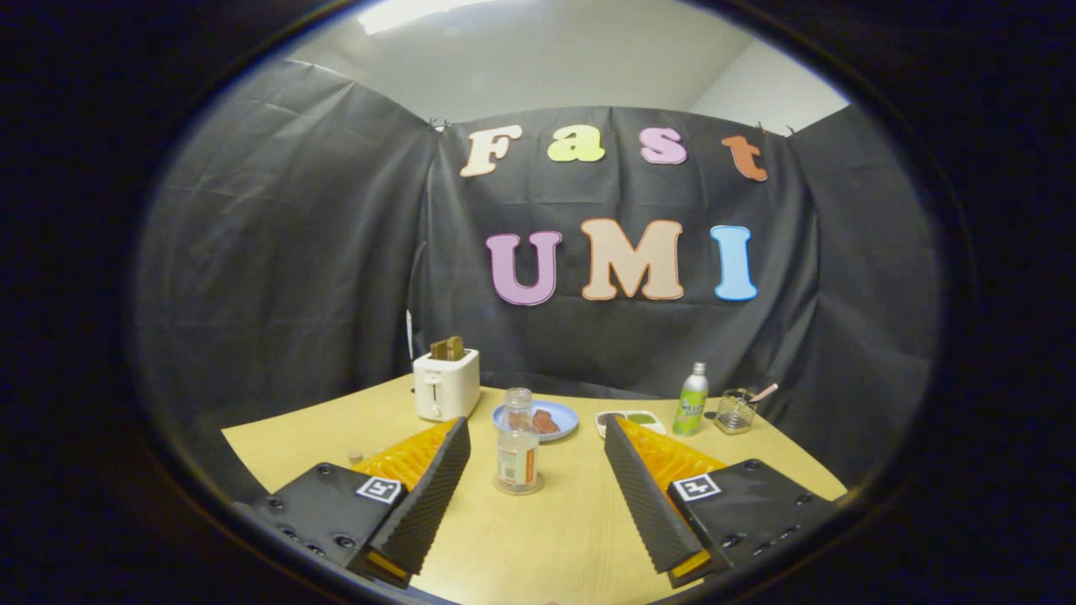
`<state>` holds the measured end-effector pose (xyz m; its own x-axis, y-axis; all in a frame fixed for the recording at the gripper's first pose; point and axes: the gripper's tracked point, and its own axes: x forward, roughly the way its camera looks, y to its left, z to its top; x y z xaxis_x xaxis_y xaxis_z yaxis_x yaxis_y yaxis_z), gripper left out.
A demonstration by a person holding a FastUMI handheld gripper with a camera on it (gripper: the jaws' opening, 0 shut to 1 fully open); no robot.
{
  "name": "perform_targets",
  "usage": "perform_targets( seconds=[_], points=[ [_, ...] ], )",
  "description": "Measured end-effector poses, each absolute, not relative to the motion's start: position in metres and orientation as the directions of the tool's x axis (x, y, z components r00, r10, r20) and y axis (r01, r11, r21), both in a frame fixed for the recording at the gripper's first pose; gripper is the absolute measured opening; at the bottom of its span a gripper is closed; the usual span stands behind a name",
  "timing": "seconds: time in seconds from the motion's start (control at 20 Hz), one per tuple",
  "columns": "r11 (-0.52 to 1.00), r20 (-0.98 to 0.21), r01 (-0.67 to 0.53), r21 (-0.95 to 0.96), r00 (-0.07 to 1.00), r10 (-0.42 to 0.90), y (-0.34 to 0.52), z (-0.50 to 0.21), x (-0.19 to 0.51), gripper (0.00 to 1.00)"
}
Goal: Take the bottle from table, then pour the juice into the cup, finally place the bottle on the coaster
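Fingers [538, 483] spread wide, holding nothing; both hover low over the table [538, 546].

Bottle [518, 458]: upright, label facing you, standing just ahead of the fingers and slightly nearer the left one. It appears to sit on a round coaster [519, 487]. Its contents cannot be told from here. Long axis is vertical, so a level approach would put the pads on opposite sides of the body.

Cup [518, 405]: clear glass, directly behind the bottle, at the near edge of a blue plate [559, 428]. Bottle and cup lie almost on one line from you, so the bottle partly screens the cup.

Elsewhere: toaster [446, 384] back left, green can [692, 400] and a wire holder [735, 412] back right, all apart from the bottle.

Judgement: with the bottle on the coaster and the fingers off it, either the grasp has not begun or the task is finished. If grasping, go straight ahead, nudging left to centre the bottle.
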<state>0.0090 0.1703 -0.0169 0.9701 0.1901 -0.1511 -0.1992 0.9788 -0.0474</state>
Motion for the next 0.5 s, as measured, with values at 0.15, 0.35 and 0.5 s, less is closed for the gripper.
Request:
perform_targets(
  seconds=[0.15, 0.35, 0.5],
  points=[
    [0.983, -0.14, -0.179, -0.051, 0.975, 0.17, 0.1634, -0.0154, 0.0093, 1.0],
    [0.984, -0.133, -0.172, -0.038, 0.977, 0.166, 0.1619, -0.0132, 0.0079, 1.0],
    [0.985, -0.133, -0.164, -0.061, 0.979, 0.155, 0.1573, -0.0143, 0.0073, 1.0]
  ],
)
